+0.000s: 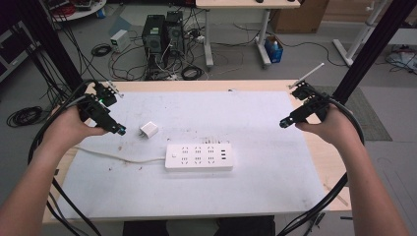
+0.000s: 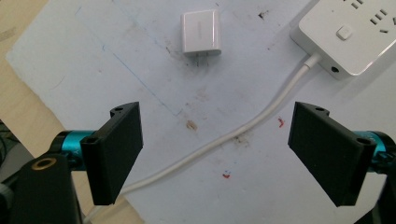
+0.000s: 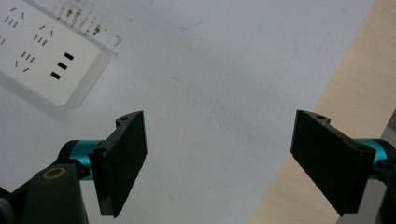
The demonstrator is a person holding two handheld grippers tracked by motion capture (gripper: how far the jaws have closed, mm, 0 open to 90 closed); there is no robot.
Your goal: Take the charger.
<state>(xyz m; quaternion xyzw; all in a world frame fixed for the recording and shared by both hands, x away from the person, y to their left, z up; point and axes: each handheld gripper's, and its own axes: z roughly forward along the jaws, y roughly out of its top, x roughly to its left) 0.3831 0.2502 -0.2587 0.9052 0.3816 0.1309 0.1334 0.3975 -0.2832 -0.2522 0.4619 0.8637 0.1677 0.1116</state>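
Left gripper (image 1: 119,130) hovers over the white mat (image 1: 255,191) near the bench's left edge, jaws spread wide and empty, aimed at the small white charger plug (image 1: 149,129) just beyond its tip. The plug lies flat, prongs toward the gripper in the left gripper view, near the left end of the white power strip (image 1: 198,157), which sits mid-bench with its cord (image 1: 118,157) trailing to the left edge. The plug looks light, rigid and smooth-sided, so it could slip; the two broad flat faces seem the best hold. Right gripper (image 1: 283,123) is likewise spread and empty, held above the mat toward the bench's right edge, well apart from the strip. Both forearms reach in from the near side, wrists angled inward.
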